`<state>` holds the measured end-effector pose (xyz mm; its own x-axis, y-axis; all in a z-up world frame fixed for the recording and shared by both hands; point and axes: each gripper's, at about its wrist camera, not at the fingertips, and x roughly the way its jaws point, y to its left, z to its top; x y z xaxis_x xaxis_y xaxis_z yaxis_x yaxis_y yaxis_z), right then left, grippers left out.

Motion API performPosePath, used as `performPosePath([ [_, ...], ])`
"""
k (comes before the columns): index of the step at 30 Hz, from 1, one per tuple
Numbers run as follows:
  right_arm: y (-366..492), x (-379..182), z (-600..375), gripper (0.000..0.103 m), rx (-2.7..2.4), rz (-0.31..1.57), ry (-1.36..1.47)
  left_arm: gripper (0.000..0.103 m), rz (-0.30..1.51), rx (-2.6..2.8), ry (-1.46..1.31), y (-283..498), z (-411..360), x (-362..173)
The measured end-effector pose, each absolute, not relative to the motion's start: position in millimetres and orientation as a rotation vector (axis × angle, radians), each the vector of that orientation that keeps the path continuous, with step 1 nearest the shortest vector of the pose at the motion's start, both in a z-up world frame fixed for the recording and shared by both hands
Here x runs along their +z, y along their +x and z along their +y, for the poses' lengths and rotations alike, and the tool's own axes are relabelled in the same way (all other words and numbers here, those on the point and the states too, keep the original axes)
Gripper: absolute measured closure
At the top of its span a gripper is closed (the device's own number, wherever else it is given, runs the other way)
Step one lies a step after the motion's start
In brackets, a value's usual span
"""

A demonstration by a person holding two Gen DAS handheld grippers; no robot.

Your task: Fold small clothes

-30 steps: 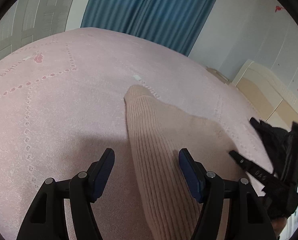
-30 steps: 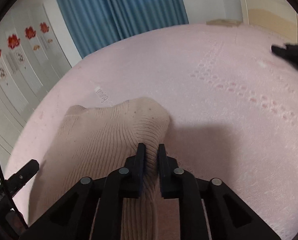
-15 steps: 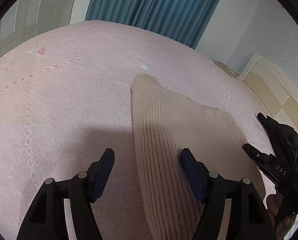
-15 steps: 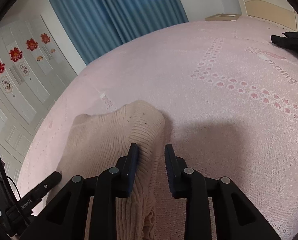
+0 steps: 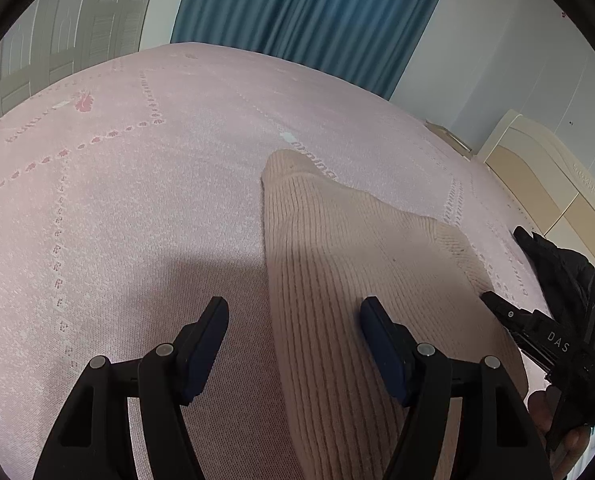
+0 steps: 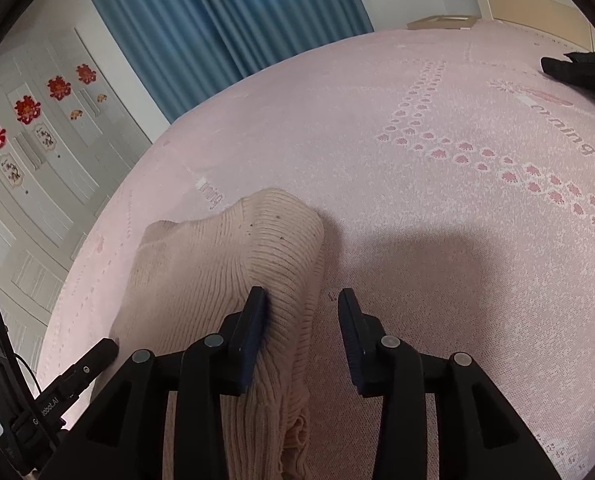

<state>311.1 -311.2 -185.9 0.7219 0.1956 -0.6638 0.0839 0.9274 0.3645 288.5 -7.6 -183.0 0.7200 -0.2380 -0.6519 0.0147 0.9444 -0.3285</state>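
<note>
Pink bedspread [image 5: 137, 220] (paw-print rows), blue curtains [image 5: 297, 12] behind

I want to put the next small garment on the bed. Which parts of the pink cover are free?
Free: the pink bed cover left of the beige ribbed knit garment, toward the blue curtain; also the stretch right of it, up to the black cloth. Crowded: around the garment, where the left gripper and the right gripper stand, open.
</note>
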Motion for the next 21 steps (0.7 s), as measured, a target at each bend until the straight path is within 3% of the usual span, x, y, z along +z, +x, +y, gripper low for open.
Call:
performPosePath([
  [9,299.8,-178.6,-314.4,0.062,0.074,0.778,0.342,0.036,0.742,-0.143,-0.310,279.4,-8.0,-182.1],
  [21,268.3,-190.2,-330.5,0.061,0.231,0.836,0.525,0.037,0.715,-0.143,-0.294,244.6,-9.8,-177.3],
])
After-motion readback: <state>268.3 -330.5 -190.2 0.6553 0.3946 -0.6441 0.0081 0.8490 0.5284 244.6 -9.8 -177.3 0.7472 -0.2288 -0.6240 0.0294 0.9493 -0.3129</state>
